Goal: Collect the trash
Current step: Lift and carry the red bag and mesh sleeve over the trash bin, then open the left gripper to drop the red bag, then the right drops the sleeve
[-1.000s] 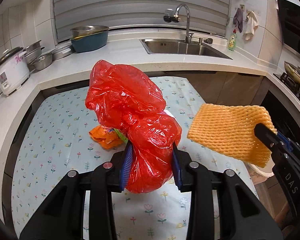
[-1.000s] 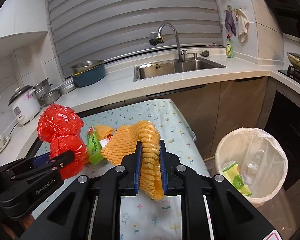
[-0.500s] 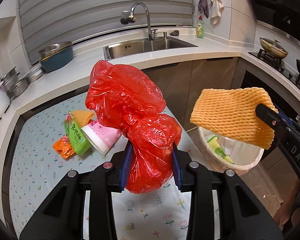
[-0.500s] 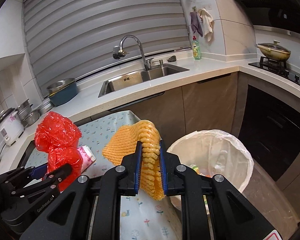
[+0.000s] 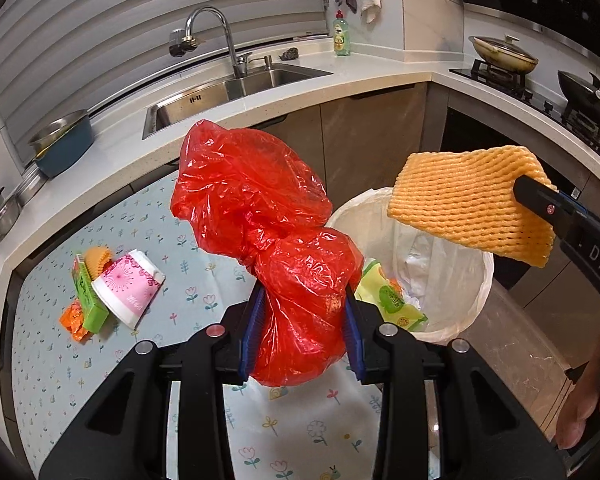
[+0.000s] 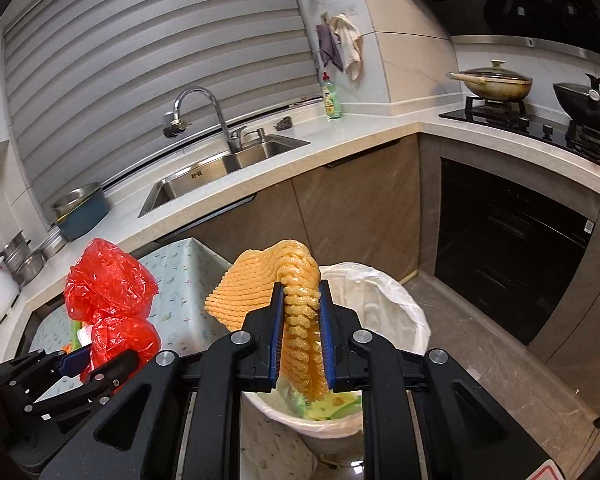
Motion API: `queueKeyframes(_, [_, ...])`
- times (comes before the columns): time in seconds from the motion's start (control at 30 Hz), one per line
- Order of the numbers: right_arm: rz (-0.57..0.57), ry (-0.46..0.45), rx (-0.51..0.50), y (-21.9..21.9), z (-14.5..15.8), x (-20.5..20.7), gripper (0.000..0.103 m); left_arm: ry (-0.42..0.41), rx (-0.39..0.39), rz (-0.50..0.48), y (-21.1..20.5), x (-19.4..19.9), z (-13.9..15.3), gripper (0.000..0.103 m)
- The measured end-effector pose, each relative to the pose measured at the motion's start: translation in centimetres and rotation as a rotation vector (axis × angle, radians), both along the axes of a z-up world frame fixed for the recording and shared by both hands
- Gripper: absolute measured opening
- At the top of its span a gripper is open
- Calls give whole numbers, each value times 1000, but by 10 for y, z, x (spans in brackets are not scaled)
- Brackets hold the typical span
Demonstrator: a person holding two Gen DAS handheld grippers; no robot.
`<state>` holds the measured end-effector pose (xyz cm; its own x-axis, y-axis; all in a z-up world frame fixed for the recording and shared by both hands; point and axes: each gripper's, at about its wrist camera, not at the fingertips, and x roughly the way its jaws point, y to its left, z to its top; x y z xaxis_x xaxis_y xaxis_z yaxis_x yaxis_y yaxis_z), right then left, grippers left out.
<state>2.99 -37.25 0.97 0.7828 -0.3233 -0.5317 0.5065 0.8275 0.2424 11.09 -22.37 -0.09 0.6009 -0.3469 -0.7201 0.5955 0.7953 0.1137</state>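
A home kitchen: steel sink [image 6: 224, 172] and tap [image 6: 204, 116] mid-frame, dish soap [image 6: 331, 98] beside it, pans on the gas hob [image 6: 540, 116] at right, oven [image 6: 508, 256] below.

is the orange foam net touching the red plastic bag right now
Apart. The left wrist view shows the orange foam net in the right gripper off to the side of the red plastic bag in the left gripper, with cabinet and bin liner visible between them.

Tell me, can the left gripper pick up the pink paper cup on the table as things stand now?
Probably not yet. The left gripper is shut on the red plastic bag, so its fingers are full. The pink paper cup lies apart on the table, unobstructed.
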Motion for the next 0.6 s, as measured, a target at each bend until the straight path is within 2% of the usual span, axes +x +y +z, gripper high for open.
queueKeyframes(0.47, [-84, 32, 42, -51, -28, -13, 16, 68, 58, -128, -75, -4, -34, 34])
queueKeyframes(0.6, [-100, 45, 50, -61, -36, -13, 16, 101, 46, -156, -91, 2, -45, 37])
